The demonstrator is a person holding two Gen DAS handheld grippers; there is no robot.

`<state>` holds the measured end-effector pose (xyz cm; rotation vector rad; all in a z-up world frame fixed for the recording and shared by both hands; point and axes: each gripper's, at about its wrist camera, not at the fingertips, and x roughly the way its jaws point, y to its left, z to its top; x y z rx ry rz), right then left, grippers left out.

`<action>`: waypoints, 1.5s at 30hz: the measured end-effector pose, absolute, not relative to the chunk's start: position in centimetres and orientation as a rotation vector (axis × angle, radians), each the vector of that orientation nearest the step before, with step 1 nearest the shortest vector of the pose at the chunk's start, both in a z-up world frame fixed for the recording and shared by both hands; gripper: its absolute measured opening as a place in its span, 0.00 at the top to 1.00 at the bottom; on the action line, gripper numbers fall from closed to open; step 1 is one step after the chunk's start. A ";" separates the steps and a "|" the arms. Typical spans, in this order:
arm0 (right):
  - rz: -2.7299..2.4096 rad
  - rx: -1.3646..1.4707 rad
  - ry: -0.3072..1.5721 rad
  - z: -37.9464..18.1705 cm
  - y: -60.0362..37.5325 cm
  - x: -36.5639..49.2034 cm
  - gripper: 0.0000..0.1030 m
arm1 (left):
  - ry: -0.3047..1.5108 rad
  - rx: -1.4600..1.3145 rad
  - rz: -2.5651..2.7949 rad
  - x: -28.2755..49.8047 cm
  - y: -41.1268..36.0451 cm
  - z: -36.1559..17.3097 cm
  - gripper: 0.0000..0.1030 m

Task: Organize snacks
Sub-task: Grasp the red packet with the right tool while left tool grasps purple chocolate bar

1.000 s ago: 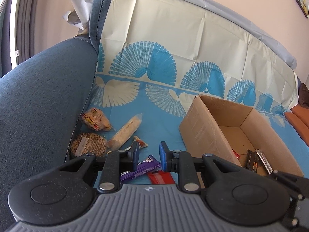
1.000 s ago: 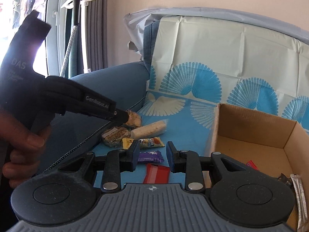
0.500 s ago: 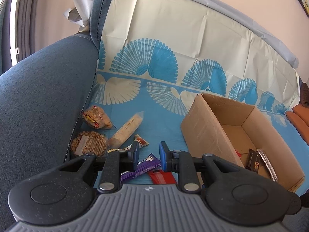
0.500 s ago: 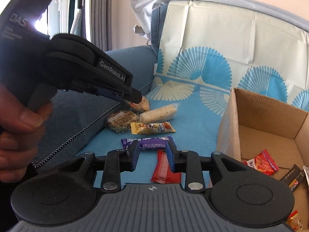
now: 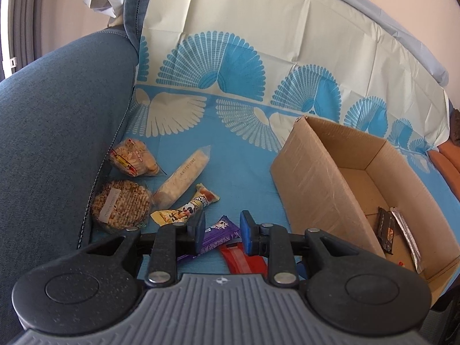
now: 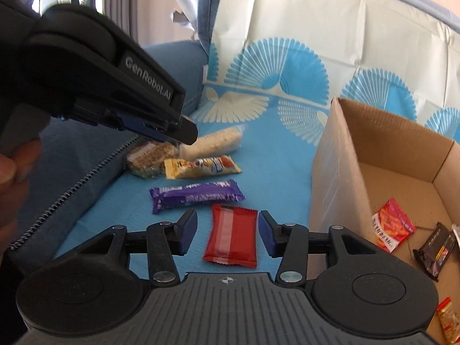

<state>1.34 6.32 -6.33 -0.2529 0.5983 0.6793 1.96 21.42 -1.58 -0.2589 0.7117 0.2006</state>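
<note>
Right gripper point(image 6: 227, 234): jaws opening, wide apart, nothing pressed by the pads. Red wrapper point(image 6: 232, 235) flat on the blue cloth point(image 6: 276, 172), seen in the gap between the two jaws, long side pointing away, touched by neither. Just beyond it, purple bar point(image 6: 197, 195) lying crosswise. Farther toward the sofa back, yellow packet point(image 6: 201, 167), then a pale cracker sleeve point(image 6: 214, 141) and a round grain cake point(image 6: 151, 156) against the blue sofa arm point(image 6: 86, 149). To the right, open cardboard box point(image 6: 339, 158) standing on the cloth, holding an orange-red sachet point(image 6: 392, 228), a dark bar point(image 6: 437, 248) and another small packet point(image 6: 448, 319) at its near corner.

Left gripper point(image 5: 220, 231): jaws opening, narrower than the right pair, nothing gripped. Purple bar point(image 5: 218, 230) seen through the gap, lower down on the cloth; red wrapper point(image 5: 241, 258) below and right of it, partly hidden by the right jaw. Beyond, yellow packet point(image 5: 184, 211), cracker sleeve point(image 5: 184, 176), grain cake point(image 5: 122, 204) and a bag of biscuits point(image 5: 133, 158) along the sofa arm. Box point(image 5: 313, 184) to the right, with a dark bar point(image 5: 386, 230) and a silver sachet point(image 5: 406, 237) inside.

Left gripper point(image 6: 188, 132) also visible from the right camera, held by a hand point(image 6: 14, 166), tips above the grain cake.
</note>
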 end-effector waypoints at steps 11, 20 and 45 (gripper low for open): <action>0.624 -0.271 0.659 -9.3 8.3 3.5 0.43 | 0.803 -0.237 0.201 4.9 21.7 -4.2 0.59; 0.616 -0.259 0.736 -10.7 8.9 5.0 0.40 | 0.848 -0.192 0.236 7.2 22.0 -6.9 0.31; 0.692 -0.183 0.802 -11.1 8.5 5.7 0.56 | 0.955 -0.256 0.251 7.8 24.0 -9.1 0.80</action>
